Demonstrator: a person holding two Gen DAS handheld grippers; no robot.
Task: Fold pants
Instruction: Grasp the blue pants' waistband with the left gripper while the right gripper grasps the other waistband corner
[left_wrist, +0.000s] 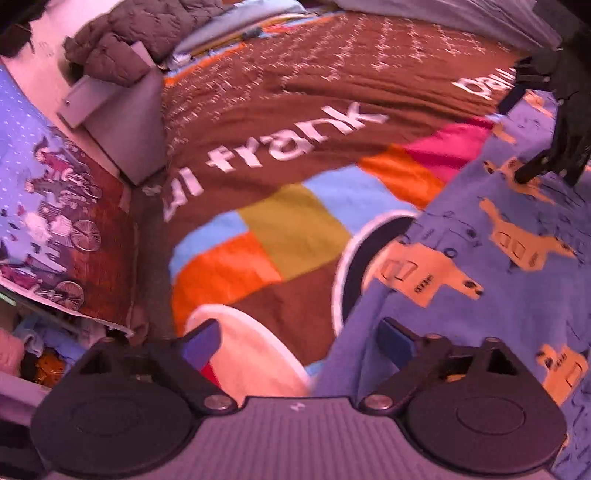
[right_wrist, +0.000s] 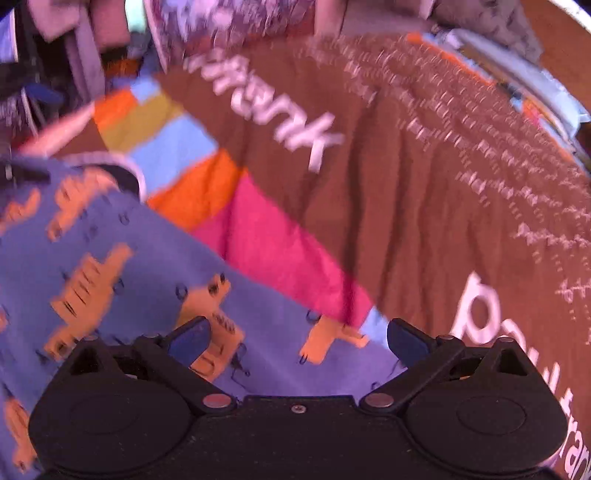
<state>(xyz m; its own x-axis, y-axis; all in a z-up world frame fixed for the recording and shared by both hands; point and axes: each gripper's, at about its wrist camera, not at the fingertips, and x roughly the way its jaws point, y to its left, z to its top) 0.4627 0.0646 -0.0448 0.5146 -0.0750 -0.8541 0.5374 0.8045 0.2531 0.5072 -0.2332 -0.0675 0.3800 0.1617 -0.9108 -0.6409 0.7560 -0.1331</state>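
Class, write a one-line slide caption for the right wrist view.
Open right gripper poised above blue pants with an orange print, spread on a brown blanket.

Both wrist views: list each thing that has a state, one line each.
pants: blue with orange print, spread flat on the blanket, not gripped.
blanket: brown, spread over the bed, lightly wrinkled.
left tool: open, nothing between its fingers.
right tool: open, above the pants' edge, nothing gripped.
grey quilt: bunched in a heap.
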